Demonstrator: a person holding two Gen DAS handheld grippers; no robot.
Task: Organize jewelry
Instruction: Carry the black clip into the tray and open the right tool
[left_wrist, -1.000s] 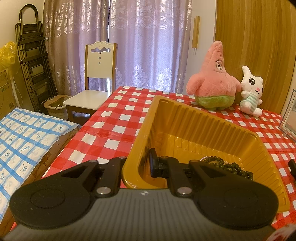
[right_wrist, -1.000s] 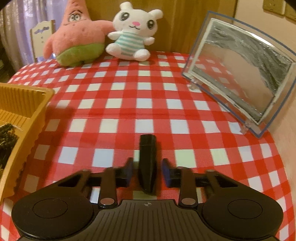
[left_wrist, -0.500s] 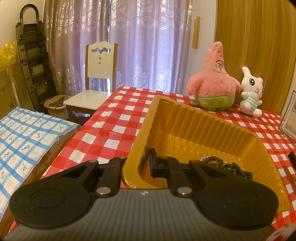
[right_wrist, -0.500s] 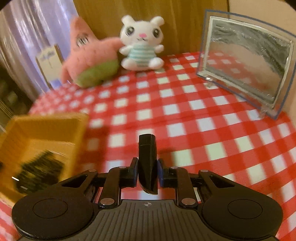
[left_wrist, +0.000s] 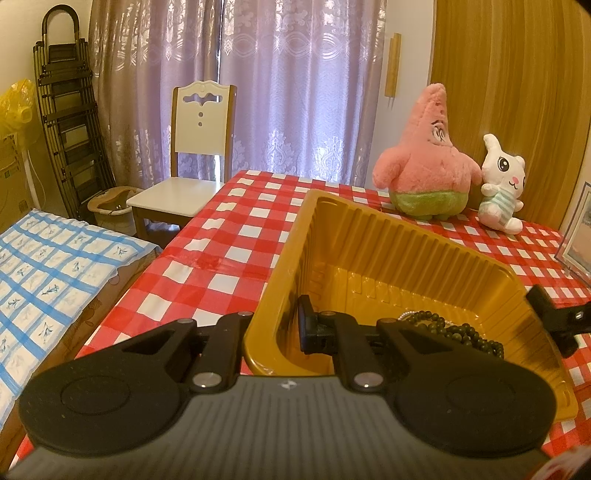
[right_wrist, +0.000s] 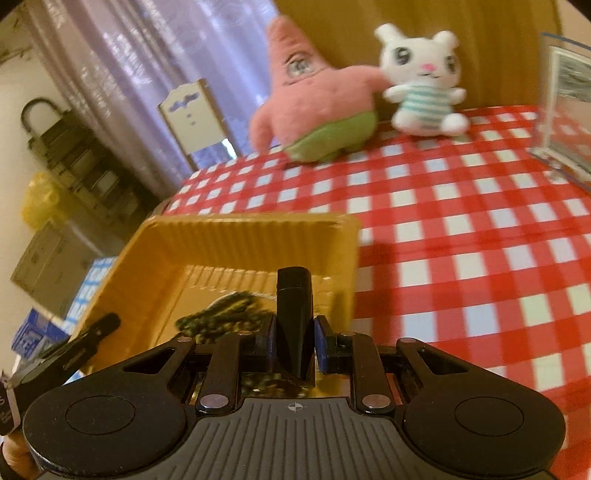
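Note:
A yellow ribbed plastic tray (left_wrist: 399, 236) stands on the red checked table; it also shows in the right wrist view (right_wrist: 236, 236). A dark green bead necklace (left_wrist: 458, 326) lies in it, seen too in the right wrist view (right_wrist: 225, 314). My left gripper (left_wrist: 275, 325) is shut on the tray's near left wall, one finger inside and one outside. My right gripper (right_wrist: 293, 339) is shut on a black hair clip (right_wrist: 293, 317) and holds it above the tray's near right part. The right gripper also shows at the left wrist view's right edge (left_wrist: 554, 317).
A pink star plush (left_wrist: 424, 173) and a white bunny plush (left_wrist: 500, 184) stand at the table's back. A clear photo frame (right_wrist: 565, 110) stands at the right. A white chair (left_wrist: 188, 173) is beyond the table's left edge, and a blue checked cloth (left_wrist: 48, 266) lies lower left.
My right gripper closed on the black clip, lifted it off the table and swung left over the tray. My left gripper has kept its hold on the tray wall.

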